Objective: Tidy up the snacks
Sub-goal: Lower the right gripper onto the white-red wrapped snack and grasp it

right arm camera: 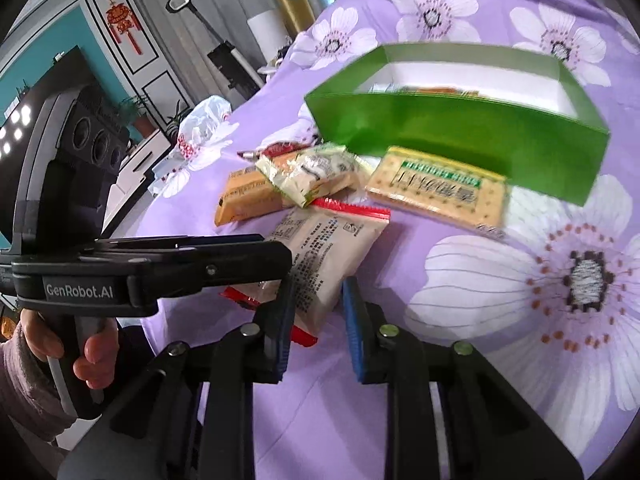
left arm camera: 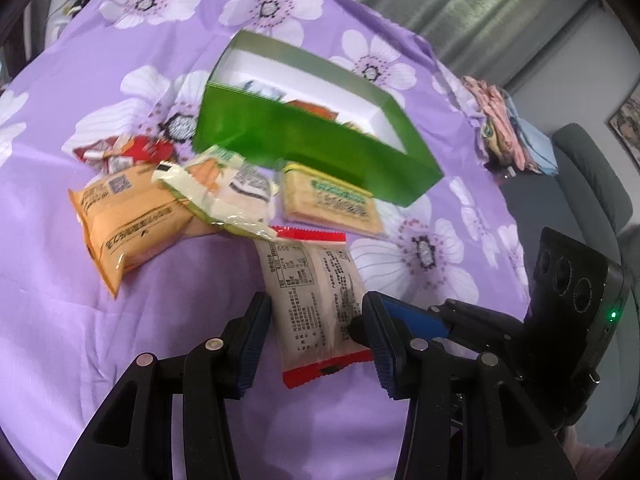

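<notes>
Black fingers (left arm camera: 256, 344), blue pads (right arm camera: 354, 336), silver rivets, mauve sleeve (right arm camera: 24, 392)

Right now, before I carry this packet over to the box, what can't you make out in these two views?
- Contents of the open green cardboard box: both views, the near wall hides all but packet tops.
- Red wrapper: both views, largely covered by the orange snack bag.
- Print on the beige red-ended packet: blurred, too small.
- Right gripper fingers' contact with that packet: right wrist view unclear.
</notes>
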Tool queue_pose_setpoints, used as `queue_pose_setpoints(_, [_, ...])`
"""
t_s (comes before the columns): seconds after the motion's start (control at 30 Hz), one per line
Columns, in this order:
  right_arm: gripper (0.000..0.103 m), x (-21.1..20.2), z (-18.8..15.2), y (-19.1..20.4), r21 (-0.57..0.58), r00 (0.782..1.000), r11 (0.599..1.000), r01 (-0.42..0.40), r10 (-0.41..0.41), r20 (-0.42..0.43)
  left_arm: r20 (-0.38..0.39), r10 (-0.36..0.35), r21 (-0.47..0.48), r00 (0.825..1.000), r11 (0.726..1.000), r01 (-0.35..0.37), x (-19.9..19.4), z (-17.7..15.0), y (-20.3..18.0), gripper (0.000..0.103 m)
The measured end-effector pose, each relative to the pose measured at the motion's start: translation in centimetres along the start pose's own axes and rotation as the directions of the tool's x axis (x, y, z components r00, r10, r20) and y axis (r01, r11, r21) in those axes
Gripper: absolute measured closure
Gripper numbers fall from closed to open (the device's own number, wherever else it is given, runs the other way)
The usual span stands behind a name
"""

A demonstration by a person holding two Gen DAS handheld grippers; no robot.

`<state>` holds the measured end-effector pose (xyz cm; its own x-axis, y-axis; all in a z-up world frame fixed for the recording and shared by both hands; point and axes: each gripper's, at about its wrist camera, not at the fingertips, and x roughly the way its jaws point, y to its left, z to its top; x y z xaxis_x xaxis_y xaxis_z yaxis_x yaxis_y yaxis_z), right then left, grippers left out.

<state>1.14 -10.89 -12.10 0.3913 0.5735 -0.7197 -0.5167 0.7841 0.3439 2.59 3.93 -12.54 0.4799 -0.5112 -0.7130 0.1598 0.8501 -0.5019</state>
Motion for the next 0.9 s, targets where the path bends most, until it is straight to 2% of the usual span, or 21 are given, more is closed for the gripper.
queue_pose_setpoints(0.13, [0.079,-1.5,0.4,-0.2,0.002,0.999,1.000,0.013,-0.013,0.037,0.018,-0.014,0.020,1.000,1.000,0.014,-0.4,0.6,-1.3,0.057])
queue_pose_setpoints(0.17, [0.083,-1.7,0.5,-0.1,0.002,0.999,1.000,0.006,-0.006,0.044,0.014,-0.055,0.020,0.998,0.998,0.054,-0.5,0.7,-1.7,0.063])
queue_pose_setpoints(0.2, [0.097,-1.9,0.7,0.1,0.002,0.999,1.000,-0.026,0.026,0.046,0.015,-0.078,0.028,0.997,0.997,0.078,-0.6,0.7,-2.2,0.069])
queue_pose_setpoints(0.3, [0.095,-1.6,0.9,1.3,-0.041,0.999,0.999,-0.016,0.017,0.034,0.028,-0.065,0.113,0.998,0.992,0.061,-0.5,1.0,-4.8,0.069])
queue_pose_setpoints(0.43, [0.094,-1.1,0.7,0.7,-0.028,0.999,0.999,0.023,-0.022,0.026,0.021,-0.016,0.080,1.000,0.997,0.015,0.6,1.5,-4.0,0.069])
queue_pose_setpoints(0.47, [0.093,-1.3,0.6,0.1,-0.014,0.999,0.999,0.033,-0.033,0.023,0.008,-0.004,0.044,1.000,0.999,0.004,0.8,1.6,-2.9,0.069])
queue_pose_setpoints(0.53, [0.080,-1.7,0.2,-1.3,0.021,0.999,0.999,0.039,-0.039,0.007,-0.012,0.000,0.002,1.000,1.000,0.000,0.8,1.1,-1.2,0.067])
queue_pose_setpoints(0.57, [0.062,-1.8,-0.1,-1.8,0.033,0.999,0.999,0.041,-0.040,-0.011,-0.031,0.015,-0.028,0.999,0.999,-0.016,0.9,0.7,-0.2,0.064])
queue_pose_setpoints(0.6, [0.043,-1.8,-0.3,-2.0,0.038,0.999,0.998,0.042,-0.041,-0.023,-0.044,0.014,-0.043,0.999,0.999,-0.015,0.9,0.3,0.3,0.055])
queue_pose_setpoints(0.63, [0.040,-1.8,-0.7,-2.1,0.037,0.999,0.999,0.038,-0.037,-0.032,-0.064,0.002,-0.063,0.998,0.998,-0.006,1.1,-0.2,0.7,0.039])
queue_pose_setpoints(0.7, [0.040,-1.3,-1.5,-2.3,0.036,0.997,0.999,0.034,-0.031,-0.076,-0.109,-0.023,-0.101,0.994,0.995,0.012,1.7,-1.3,1.2,0.028])
queue_pose_setpoints(0.73, [0.040,-1.1,-1.8,-2.4,0.044,0.995,0.999,0.032,-0.028,-0.092,-0.129,-0.034,-0.113,0.991,0.993,0.019,2.1,-1.7,1.3,0.028])
queue_pose_setpoints(0.8, [0.042,-0.6,-2.5,-2.8,0.074,0.992,0.997,-0.019,0.028,-0.124,-0.149,-0.046,-0.132,0.988,0.991,0.026,2.5,-2.2,1.0,0.028])
queue_pose_setpoints(0.9, [0.042,-0.2,-3.0,-2.7,0.082,0.988,0.994,-0.072,0.083,-0.131,-0.154,-0.088,-0.139,0.984,0.988,0.066,2.7,-2.1,0.8,0.028])
